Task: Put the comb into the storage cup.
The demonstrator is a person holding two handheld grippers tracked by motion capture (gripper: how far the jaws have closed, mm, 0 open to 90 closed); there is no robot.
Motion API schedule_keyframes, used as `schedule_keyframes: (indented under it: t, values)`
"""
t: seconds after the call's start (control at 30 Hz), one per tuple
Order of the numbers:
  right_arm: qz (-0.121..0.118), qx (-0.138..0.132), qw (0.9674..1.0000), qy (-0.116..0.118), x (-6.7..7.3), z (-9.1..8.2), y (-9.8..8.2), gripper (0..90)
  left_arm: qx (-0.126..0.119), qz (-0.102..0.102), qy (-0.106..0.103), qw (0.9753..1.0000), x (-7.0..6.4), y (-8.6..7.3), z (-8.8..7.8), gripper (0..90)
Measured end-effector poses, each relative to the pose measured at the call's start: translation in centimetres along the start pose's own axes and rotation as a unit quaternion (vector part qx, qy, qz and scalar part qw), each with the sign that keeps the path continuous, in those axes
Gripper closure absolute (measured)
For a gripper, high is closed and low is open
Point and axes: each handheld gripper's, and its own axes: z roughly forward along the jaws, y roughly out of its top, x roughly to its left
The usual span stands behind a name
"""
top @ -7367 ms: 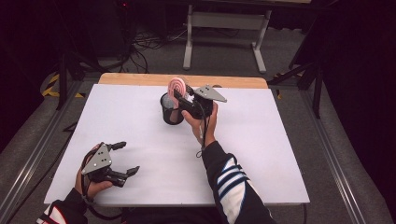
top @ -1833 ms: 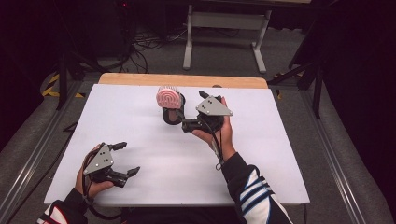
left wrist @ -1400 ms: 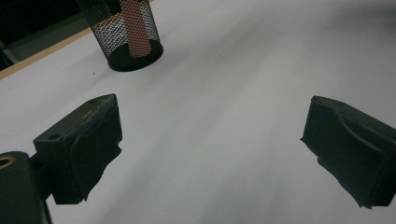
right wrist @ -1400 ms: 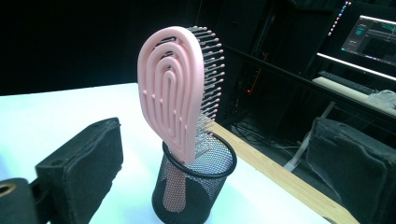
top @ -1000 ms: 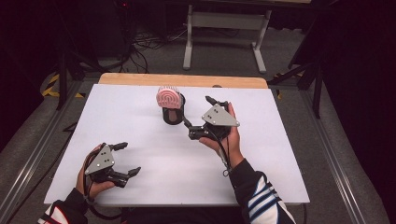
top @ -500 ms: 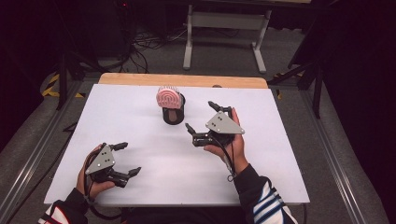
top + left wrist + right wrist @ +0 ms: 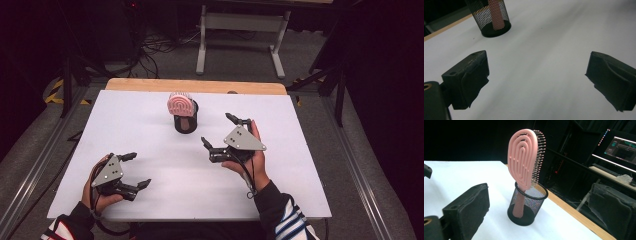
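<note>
The brush is stood upright in the cup; nearer it, the right gripper is held wide open, empty; the left gripper likewise.

The cup is black wire mesh, metal. The pink hairbrush looks smooth matt plastic. The desk has a matt white top and a wood edge.

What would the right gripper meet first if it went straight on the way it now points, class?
Probably the black mesh cup holding the pink hairbrush: in the right gripper view it stands between the open jaws, ahead of the right gripper. Bare white table lies between; depth is hard to judge.
</note>
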Motion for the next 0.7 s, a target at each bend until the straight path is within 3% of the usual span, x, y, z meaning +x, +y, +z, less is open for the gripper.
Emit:
schedule_keyframes:
  t: [0.7]
  values:
    - [-0.012,-0.001,0.9999,0.003,0.5,-2.0,-0.8,4.3,-0.001,0.002,0.001,1.0000,0.0,0.0,-0.1,5.6]
